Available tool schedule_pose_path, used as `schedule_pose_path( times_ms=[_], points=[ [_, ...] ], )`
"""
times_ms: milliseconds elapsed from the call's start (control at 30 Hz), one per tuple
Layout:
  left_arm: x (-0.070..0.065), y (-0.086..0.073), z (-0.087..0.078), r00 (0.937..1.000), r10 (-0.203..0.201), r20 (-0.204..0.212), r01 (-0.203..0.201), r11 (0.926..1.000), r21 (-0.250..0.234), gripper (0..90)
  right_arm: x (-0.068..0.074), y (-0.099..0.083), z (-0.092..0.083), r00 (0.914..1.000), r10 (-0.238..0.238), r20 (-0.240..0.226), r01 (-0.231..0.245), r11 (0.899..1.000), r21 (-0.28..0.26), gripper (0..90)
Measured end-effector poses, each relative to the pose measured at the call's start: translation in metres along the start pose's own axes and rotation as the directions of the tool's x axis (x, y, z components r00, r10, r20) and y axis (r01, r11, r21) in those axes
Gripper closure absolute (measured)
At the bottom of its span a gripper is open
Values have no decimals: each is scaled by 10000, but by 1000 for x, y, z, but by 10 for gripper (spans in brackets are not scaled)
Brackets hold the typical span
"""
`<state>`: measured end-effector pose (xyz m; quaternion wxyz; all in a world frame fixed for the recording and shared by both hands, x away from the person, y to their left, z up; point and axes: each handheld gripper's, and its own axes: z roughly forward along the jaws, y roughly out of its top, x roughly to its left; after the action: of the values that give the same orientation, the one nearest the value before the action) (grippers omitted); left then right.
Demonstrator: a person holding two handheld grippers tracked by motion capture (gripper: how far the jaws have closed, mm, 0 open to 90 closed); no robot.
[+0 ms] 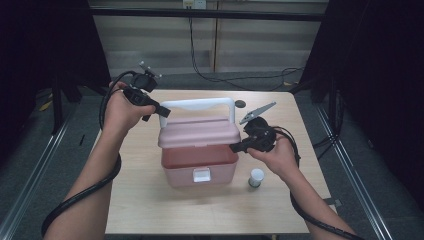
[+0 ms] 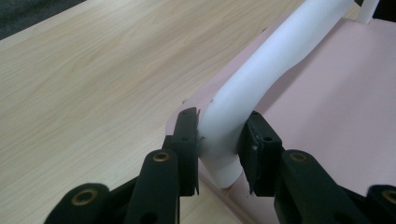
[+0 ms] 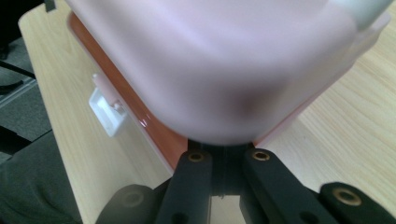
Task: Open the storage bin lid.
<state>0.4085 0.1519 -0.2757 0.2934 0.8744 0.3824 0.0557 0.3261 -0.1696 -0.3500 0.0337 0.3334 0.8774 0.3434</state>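
Nearest my side of the table [image 1: 150,210] stands a small white-capped bottle [image 1: 256,177], just beside the right front corner of the pink box [image 1: 199,167] and well clear of both tools; I leave it alone for now. The box sits mid-table, its white latch [image 1: 201,174] hanging at the front and its lid [image 1: 197,132] looking slightly lifted above the base, with a gap along the front edge. My right gripper [image 1: 236,147] is tucked at the lid's right edge; in the right gripper view the jaws stand close together under the lid's corner [image 3: 224,135], but whether they pinch the rim I cannot tell. Farther back, my left gripper [image 2: 219,142] is clamped on the lower bend of the white handle [image 2: 261,74], one jaw on each side of it, touching. I judge the step in hand to be opening the lid. The next move calls for a steady pull up and back on the handle while the right tool steadies or pushes the rim, slowly, so the box does not slide toward the bottle.
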Motion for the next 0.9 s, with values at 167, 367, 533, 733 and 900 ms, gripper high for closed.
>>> schedule_pose_path(
  times_ms=[167,367,533,733,900],
  points=[
    [-1,-1,2,9998,-59,-169,59,10000,-49,690,1,3,-4,10000,-5,59,5,10000,-53,900],
    [-1,-4,4,9993,-10,-383,2,9997,-224,676,2,3,-3,10000,42,78,-41,9999,-97,900],
    [1,-8,6,9983,-88,-571,67,9993,-373,609,2,3,-4,10000,4,90,-3,9999,-120,900],
    [4,-12,5,9971,-299,-706,253,9976,-646,489,1,5,-5,10000,30,35,-29,9997,-260,900],
    [5,-15,1,9959,-452,-787,386,9959,-823,358,1,6,-5,9999,39,122,-37,9998,-186,900]
  ],
)
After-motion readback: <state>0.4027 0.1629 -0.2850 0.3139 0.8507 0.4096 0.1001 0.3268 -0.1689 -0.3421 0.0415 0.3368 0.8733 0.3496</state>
